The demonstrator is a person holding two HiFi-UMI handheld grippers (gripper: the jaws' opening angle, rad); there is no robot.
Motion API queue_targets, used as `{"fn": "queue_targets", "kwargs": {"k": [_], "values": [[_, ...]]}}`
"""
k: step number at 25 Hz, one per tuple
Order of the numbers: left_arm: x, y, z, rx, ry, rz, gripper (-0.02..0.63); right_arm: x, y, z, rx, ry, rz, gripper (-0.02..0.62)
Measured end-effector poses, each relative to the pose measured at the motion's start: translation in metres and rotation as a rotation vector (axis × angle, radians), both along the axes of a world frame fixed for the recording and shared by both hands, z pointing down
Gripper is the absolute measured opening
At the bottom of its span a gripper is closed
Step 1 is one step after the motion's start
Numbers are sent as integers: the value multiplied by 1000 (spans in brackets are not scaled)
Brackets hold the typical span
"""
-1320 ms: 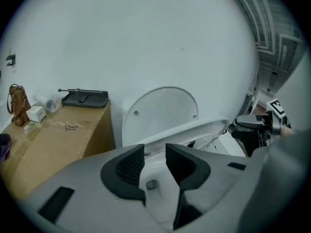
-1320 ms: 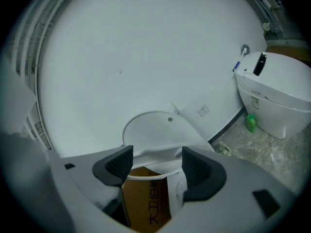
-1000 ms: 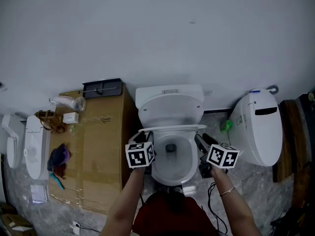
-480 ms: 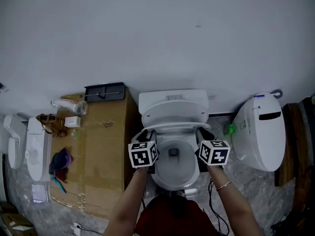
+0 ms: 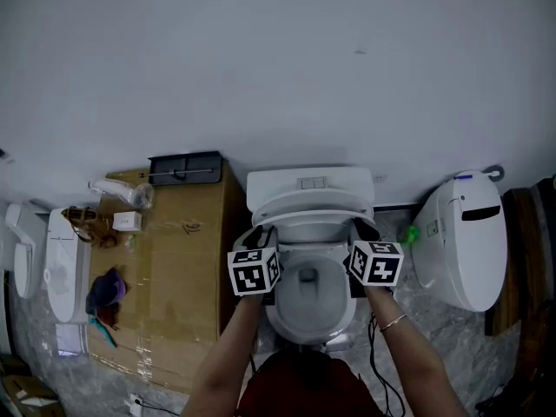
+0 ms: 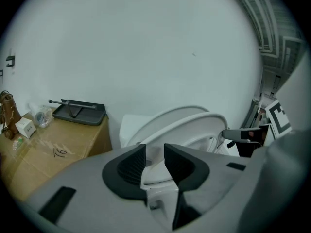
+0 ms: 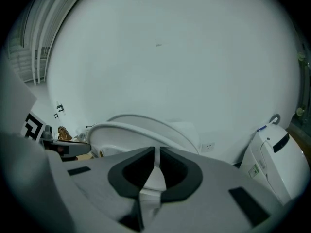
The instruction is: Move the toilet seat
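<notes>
Flanking white oval plastic toilet seat (image 6: 190, 125), half-raised, long axis running away: right tongs (image 7: 156, 165) just closed onto right rim; left tongs (image 6: 154, 162), jaws just closing, straddle left rim, unclamped.

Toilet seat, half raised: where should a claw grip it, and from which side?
Pinch the toilet seat on its thin side rims, one claw each, from the front. The ring is tilted up off the bowl, so both rims stand clear of it. The right claw has just been closing and pinches its rim; the left claw has been closing round its rim.
</notes>
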State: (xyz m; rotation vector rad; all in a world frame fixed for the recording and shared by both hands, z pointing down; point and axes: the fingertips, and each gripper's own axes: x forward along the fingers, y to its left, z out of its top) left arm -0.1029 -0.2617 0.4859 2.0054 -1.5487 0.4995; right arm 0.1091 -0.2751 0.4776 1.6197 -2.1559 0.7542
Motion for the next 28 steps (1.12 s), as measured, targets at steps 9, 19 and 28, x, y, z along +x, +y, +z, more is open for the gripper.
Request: {"fn": "queue_targets", "kwargs": {"k": [9, 19, 28], "values": [[-1, -27, 1, 11, -3, 4, 135, -1, -28, 2, 3, 27, 0, 46], [-1, -39, 2, 18, -13, 14, 132, -1, -39, 8, -14, 25, 7, 46], [-3, -35, 1, 26, -24, 30, 127, -1, -35, 2, -2, 4, -7, 47]]}}
